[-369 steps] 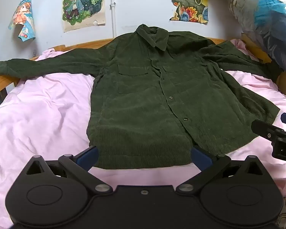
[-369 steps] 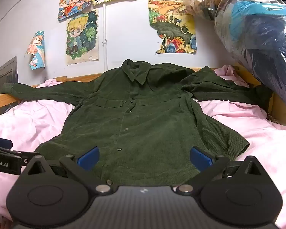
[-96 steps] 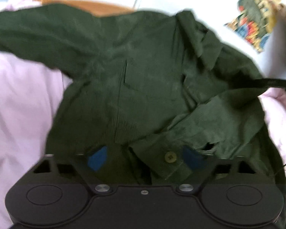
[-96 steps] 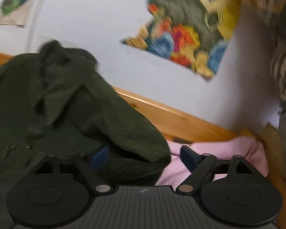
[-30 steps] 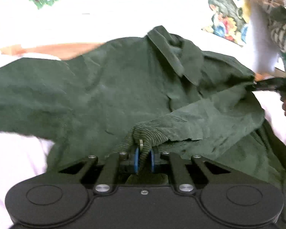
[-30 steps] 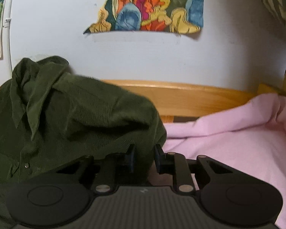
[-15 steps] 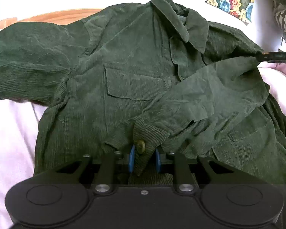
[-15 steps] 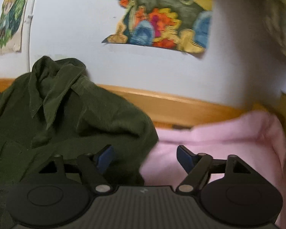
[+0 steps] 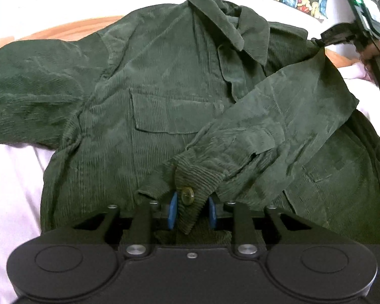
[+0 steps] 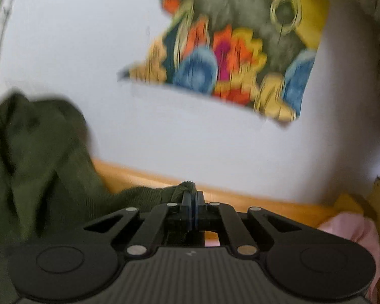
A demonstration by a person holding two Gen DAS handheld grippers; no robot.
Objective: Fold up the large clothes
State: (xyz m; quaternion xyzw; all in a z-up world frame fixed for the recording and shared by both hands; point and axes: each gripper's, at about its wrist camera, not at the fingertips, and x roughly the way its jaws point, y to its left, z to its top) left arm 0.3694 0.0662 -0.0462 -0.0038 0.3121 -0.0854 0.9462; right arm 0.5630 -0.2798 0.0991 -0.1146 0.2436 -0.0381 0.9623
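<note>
Covering bed: pink sheet; wooden rail; poster above.

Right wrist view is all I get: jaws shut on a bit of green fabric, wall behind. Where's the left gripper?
Observer: The left gripper straddles the sleeve's buttoned cuff, one pad on each side. I cannot tell whether it grips.
Operator: Where does that cuff lie?
Observer: On the front of the shirt, just below the chest pocket.
Operator: Which part am I pinching?
Observer: The right gripper holds the same sleeve at its shoulder end, right of the collar.
</note>
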